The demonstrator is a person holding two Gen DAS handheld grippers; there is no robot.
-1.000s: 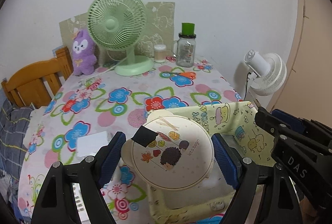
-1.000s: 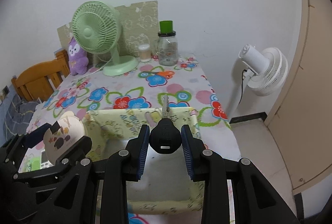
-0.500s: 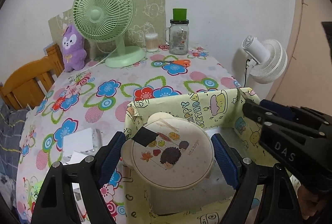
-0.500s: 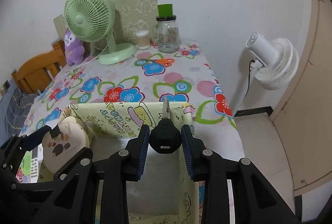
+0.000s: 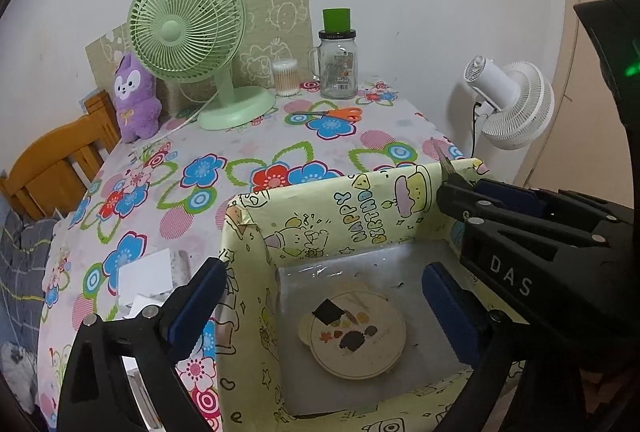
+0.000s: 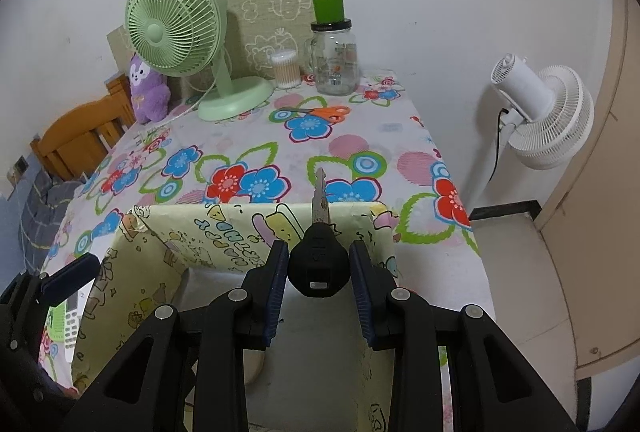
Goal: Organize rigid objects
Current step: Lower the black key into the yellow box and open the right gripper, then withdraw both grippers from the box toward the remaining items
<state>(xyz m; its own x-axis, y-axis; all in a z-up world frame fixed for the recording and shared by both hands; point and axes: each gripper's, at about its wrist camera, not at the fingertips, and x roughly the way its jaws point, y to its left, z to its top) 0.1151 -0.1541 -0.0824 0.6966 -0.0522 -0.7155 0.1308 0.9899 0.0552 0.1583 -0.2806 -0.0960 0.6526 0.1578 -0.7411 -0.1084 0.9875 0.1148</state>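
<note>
A yellow cartoon-print box [image 5: 344, 207] stands on the flowered table, open at the top; it also shows in the right wrist view [image 6: 208, 232]. A round cream disc with leaf and hedgehog pictures [image 5: 356, 334] lies flat on the box floor. My left gripper [image 5: 324, 308] is open and empty, its fingers spread above the box. My right gripper [image 6: 320, 272] is shut on a black-headed key [image 6: 319, 256], blade pointing forward, over the box's right side. The right gripper also shows in the left wrist view [image 5: 520, 232].
At the table's back stand a green desk fan [image 5: 192, 43], a purple plush [image 5: 134, 99], a cotton-swab tub [image 5: 285, 77] and a glass jar with a green lid [image 5: 338, 59]. Orange scissors [image 5: 336, 113] lie nearby. White papers [image 5: 144, 276] lie left of the box. A white floor fan [image 5: 512, 103] stands right.
My left gripper has opened and the round disc has dropped onto the box floor. Both grippers have moved forward over the box. The key stays held.
</note>
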